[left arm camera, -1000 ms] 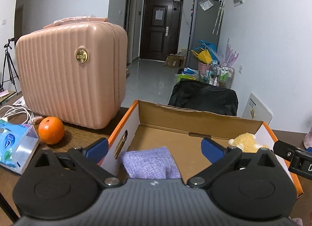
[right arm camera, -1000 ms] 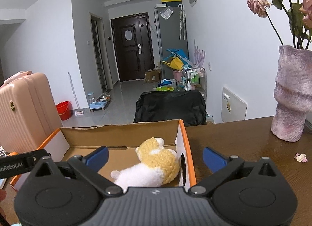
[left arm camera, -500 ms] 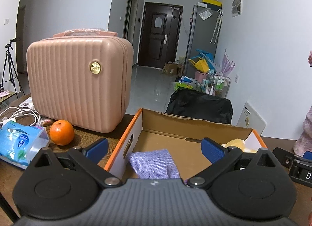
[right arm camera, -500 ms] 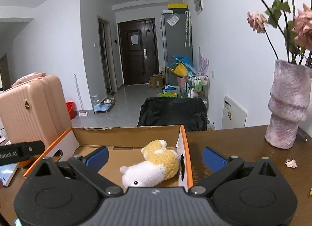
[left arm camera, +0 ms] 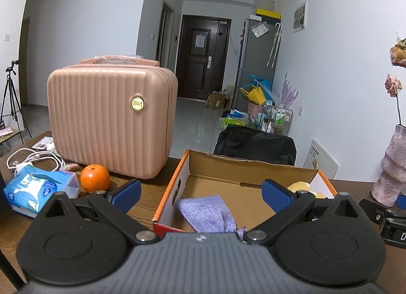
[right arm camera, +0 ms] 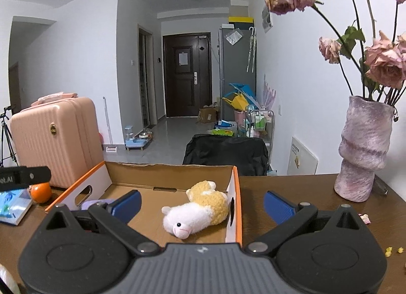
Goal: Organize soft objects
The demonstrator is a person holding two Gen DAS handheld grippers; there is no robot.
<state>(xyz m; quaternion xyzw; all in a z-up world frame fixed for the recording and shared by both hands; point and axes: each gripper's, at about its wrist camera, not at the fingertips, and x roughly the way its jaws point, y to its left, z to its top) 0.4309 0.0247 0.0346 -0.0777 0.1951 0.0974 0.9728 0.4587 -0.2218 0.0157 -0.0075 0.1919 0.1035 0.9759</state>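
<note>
Left tool (left arm camera: 200, 196): blue pads spread wide, nothing between them; held above the near edge of the cardboard box (left arm camera: 243, 164).
Right tool (right arm camera: 201, 205): likewise wide apart and empty, above the box's near right corner.
Plush toy (right arm camera: 196, 209): lies on its side on the box floor, against the right wall.
Plush orientation: long axis runs diagonally; white head toward the near left, yellow rear toward the far right corner.
Purple cloth (left arm camera: 208, 214): crumpled on the box floor at the near left; no clear long axis.
Task status: judged that both soft objects sit inside the box.
Risk 1: a low sweep of either tool could catch the orange rim and drag the light box across the tabletop (right arm camera: 291, 192).
Risk 2: the vase (right arm camera: 362, 152) with dried flowers stands right of the box; a wide swing of the right tool could topple it.
</note>
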